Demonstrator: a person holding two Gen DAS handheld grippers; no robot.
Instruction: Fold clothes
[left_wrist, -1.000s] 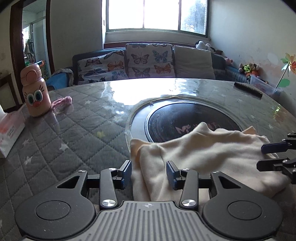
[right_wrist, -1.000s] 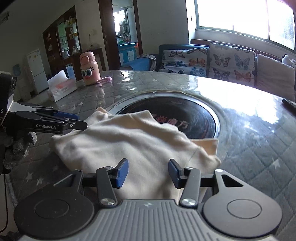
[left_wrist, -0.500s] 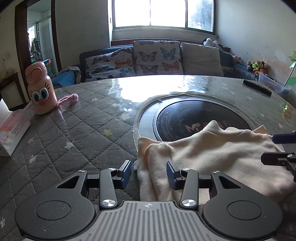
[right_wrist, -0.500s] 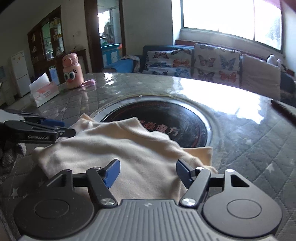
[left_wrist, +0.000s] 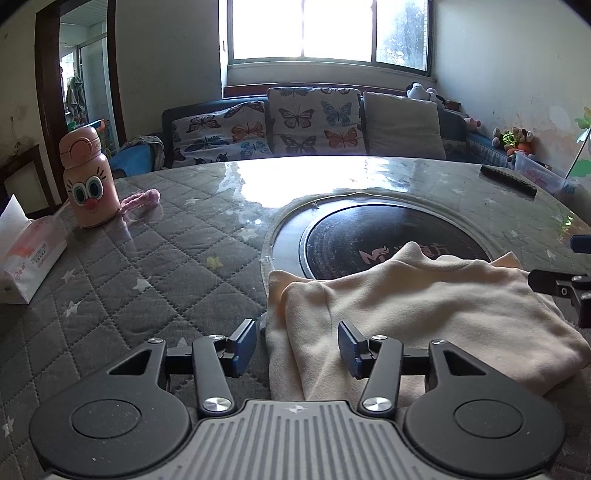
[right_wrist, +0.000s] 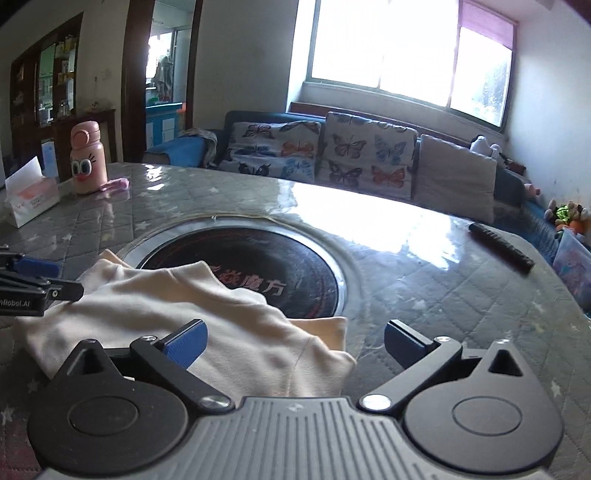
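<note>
Left hand-held gripper (left_wrist: 297, 345): jaws moderately wide, holding nothing, straddling the near left edge of the cream garment (left_wrist: 424, 306). Right hand-held gripper (right_wrist: 295, 339): jaws spread very wide, empty, over the garment's right corner. Garment: partly folded, lying flat on the desk (left_wrist: 147, 266) directly ahead of both grippers, its far edge overlapping the round black inset plate (right_wrist: 258, 266). Step in hand, as judged: taking fresh hold for the next fold; best done by pinching all layers at matching near corners, lifting level, and laying edge on edge so nothing skews. Edges: doubled layered hem at left gripper; folded corner between the right gripper's fingers. Open room: wide quilted surface ahead and left of the left gripper; pink bottle (left_wrist: 88, 177) and tissue box (left_wrist: 26, 254) far left, well apart; dark remote (right_wrist: 500, 247) far right, well apart.
</note>
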